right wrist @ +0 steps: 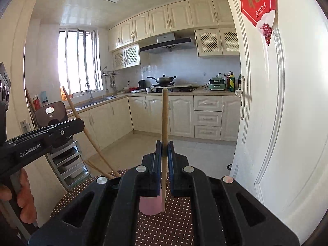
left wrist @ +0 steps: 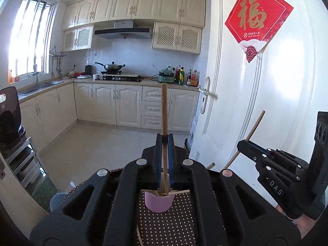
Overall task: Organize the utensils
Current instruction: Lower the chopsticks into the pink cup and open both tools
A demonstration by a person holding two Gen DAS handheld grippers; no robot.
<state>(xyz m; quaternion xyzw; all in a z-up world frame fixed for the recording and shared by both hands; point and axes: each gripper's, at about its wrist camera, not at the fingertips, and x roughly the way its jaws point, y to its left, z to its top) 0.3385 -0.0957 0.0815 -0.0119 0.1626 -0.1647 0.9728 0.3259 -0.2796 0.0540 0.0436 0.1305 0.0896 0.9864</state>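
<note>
Kitchen beyond a dotted cloth (left wrist: 164, 225) with a pink cup (left wrist: 158, 202). Your left gripper (left wrist: 164, 143) and right gripper (right wrist: 164, 147) each clamp one chopstick (left wrist: 164, 110) upright; judge it light, stiff, slippery: grip mid-shaft.

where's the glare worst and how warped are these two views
Left wrist view: the window blows out white and the door is washed bright; cabinets bow outward. Right wrist view: the window glares again, the door frame curves strongly, yet the chopstick stays sharp.
</note>
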